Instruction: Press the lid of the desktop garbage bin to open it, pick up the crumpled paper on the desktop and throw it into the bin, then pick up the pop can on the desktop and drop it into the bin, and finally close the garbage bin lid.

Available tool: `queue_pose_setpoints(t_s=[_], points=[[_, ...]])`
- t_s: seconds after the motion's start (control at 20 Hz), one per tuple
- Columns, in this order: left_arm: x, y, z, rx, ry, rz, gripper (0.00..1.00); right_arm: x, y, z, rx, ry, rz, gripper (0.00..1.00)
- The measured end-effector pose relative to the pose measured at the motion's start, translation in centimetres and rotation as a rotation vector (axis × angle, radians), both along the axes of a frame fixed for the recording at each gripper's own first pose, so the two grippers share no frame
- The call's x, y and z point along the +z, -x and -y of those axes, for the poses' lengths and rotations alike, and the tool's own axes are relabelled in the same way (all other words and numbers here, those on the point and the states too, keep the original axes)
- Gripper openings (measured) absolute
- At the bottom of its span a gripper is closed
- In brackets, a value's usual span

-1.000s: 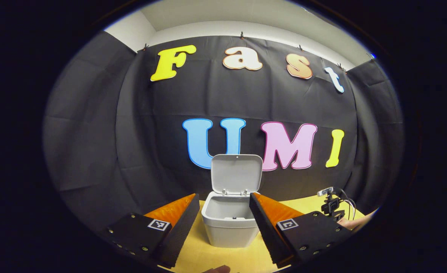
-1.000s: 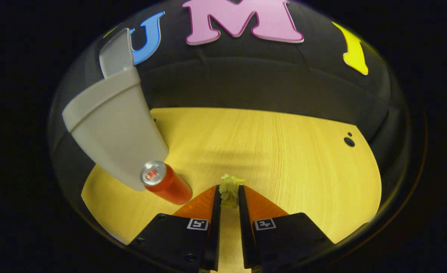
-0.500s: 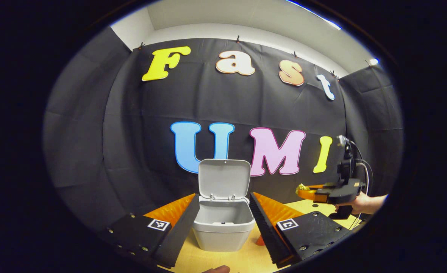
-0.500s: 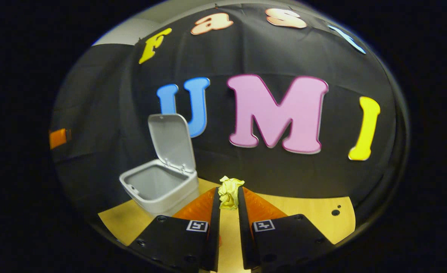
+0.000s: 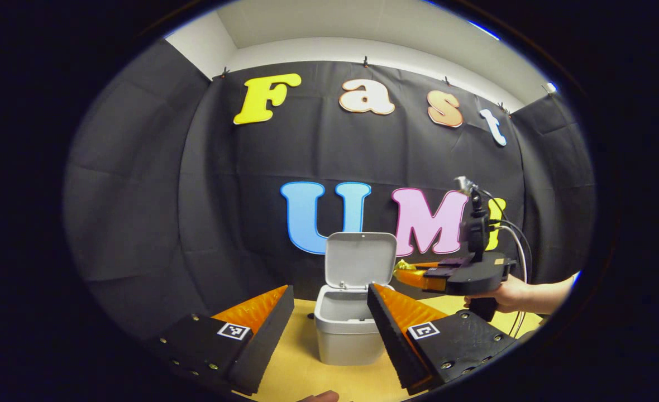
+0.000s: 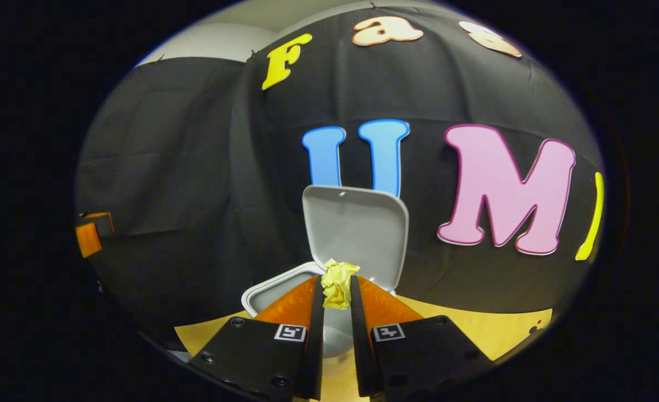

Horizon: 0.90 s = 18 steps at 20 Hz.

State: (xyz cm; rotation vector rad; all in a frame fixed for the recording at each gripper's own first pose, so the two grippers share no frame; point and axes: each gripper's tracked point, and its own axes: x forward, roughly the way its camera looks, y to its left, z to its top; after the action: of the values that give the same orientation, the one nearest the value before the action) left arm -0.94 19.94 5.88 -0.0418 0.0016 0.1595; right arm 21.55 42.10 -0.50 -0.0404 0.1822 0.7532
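The grey garbage bin (image 5: pixel 347 335) stands on the wooden desktop with its lid (image 5: pixel 360 259) raised upright. My left gripper (image 5: pixel 329 304) hangs open in front of the bin, nothing between its fingers. Held by a hand (image 5: pixel 502 295), my right gripper (image 5: pixel 405 271) hovers just right of the lid, above the bin's right rim. In the right gripper view the right gripper (image 6: pixel 336 290) is shut on the yellow crumpled paper (image 6: pixel 338 283), with the open bin (image 6: pixel 268 290) and its lid (image 6: pixel 357 229) directly ahead and below.
The wooden desktop (image 5: pixel 296 374) runs around the bin up to the black cloth wall. A cable (image 5: pixel 516 245) loops off the right gripper's camera mount. A fingertip (image 5: pixel 318 397) shows at the bottom edge of the left gripper view.
The right gripper lifted the crumpled paper off the desktop and carried it left and up, from beside the pop can to over the bin. The left gripper stayed open, shifting slightly.
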Motion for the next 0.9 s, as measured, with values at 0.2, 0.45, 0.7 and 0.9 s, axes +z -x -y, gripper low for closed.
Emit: queue_pose_setpoints(t_s=[0.2,0.45,0.7,0.9], points=[[-0.4,1.5,-1.3,0.042,-0.013,-0.007,0.87,-4.1,-0.4,-1.9,0.017,0.085,-0.068,0.30],[-1.1,1.7,-0.9,0.043,0.007,-0.018,0.87,-4.8,-0.1,-2.2,0.014,0.078,-0.093,0.93],[-2.3,-0.2,2.7,-0.025,0.030,-0.025,0.87,-3.3,0.0,0.9,-0.009,0.049,-0.076,0.98],[-3.9,-2.6,7.5,-0.105,0.040,-0.029,0.87,-2.0,0.0,6.7,-0.064,0.045,-0.059,0.98]])
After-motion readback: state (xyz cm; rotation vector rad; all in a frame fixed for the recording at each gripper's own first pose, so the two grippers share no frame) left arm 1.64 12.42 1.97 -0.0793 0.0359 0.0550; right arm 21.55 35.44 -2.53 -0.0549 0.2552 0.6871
